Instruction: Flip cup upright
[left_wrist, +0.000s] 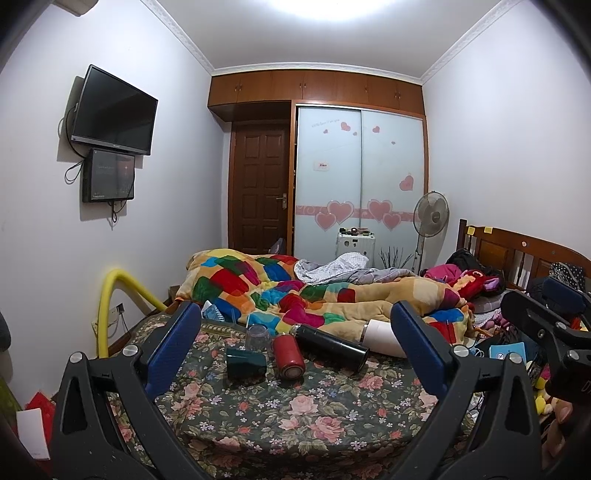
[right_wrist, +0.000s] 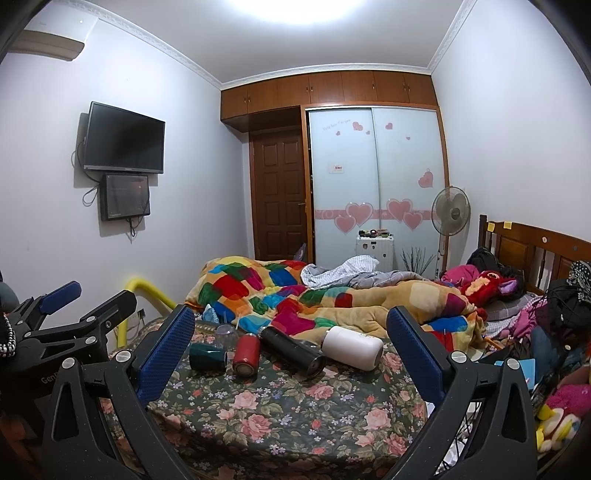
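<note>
Several cups lie on their sides on the floral bedspread (left_wrist: 295, 417): a dark green cup (left_wrist: 246, 363), a red cup (left_wrist: 289, 356), a long black flask (left_wrist: 330, 342) and a white cup (left_wrist: 382, 338). A clear glass cup (left_wrist: 257, 336) stands behind them. The same row shows in the right wrist view: green (right_wrist: 208, 357), red (right_wrist: 246, 355), black (right_wrist: 291, 349), white (right_wrist: 351, 347). My left gripper (left_wrist: 295, 350) is open and empty, short of the cups. My right gripper (right_wrist: 291, 354) is open and empty, also short of them.
A colourful patchwork quilt (left_wrist: 295, 291) is heaped behind the cups. Plush toys and clothes (left_wrist: 480, 280) lie by the wooden headboard (left_wrist: 517, 251). A yellow padded rail (left_wrist: 110, 291) stands at the bed's left. A blue box (left_wrist: 508, 350) lies at the right.
</note>
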